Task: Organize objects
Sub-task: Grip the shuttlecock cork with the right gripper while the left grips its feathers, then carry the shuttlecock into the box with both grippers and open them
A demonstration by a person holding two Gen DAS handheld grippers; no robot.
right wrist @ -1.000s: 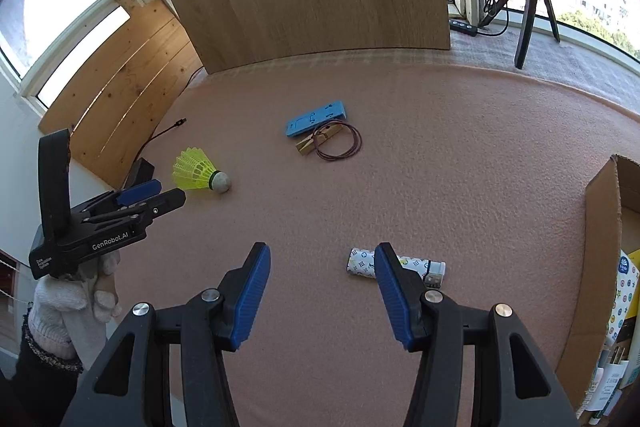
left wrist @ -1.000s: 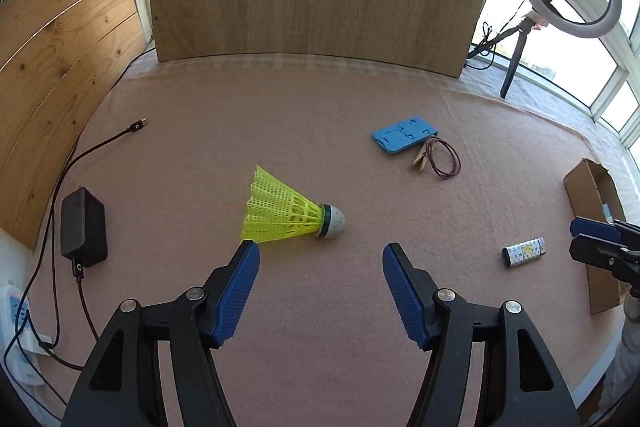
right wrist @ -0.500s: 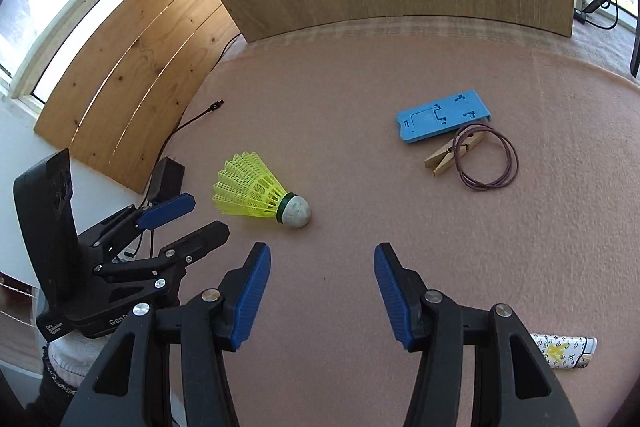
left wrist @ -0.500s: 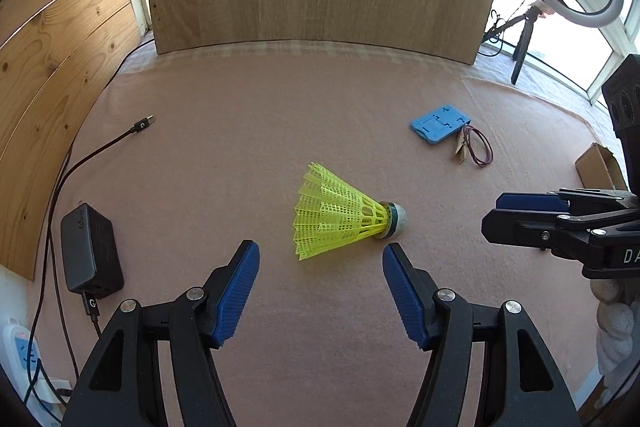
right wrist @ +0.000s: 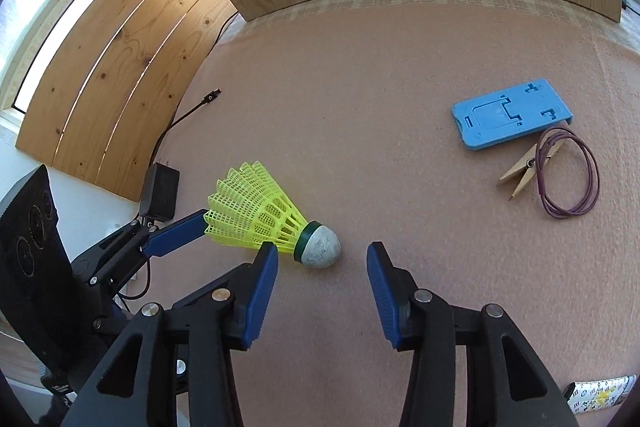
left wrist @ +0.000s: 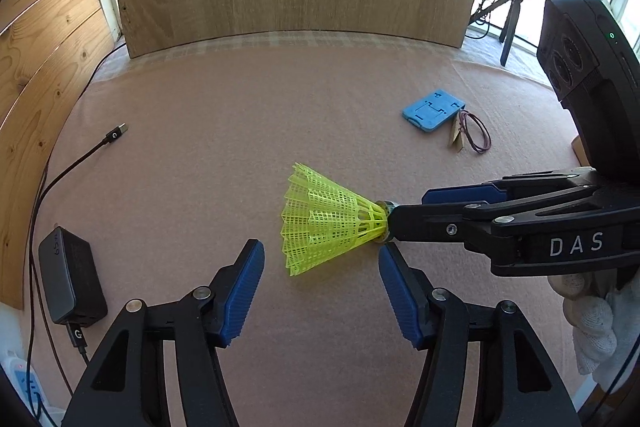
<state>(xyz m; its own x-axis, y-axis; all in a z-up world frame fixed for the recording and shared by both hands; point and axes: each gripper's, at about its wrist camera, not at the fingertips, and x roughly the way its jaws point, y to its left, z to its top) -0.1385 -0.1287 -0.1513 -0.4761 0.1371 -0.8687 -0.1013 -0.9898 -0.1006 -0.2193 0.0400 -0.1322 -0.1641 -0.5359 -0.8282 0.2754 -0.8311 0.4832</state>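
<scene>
Shuttlecock (right wrist: 276, 223) looked light, its mesh skirt crushable (cork tip firmer hold); right gripper (right wrist: 322, 269) and left gripper (left wrist: 320, 267) had just been narrowing, both unclamped around it.

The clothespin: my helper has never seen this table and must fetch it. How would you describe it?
On the pink felt mat, look right of the yellow shuttlecock for the flat blue plastic stand. Just in front of it lies the clothespin, beside a purple cord loop: the only small, pale wooden piece there.
</scene>
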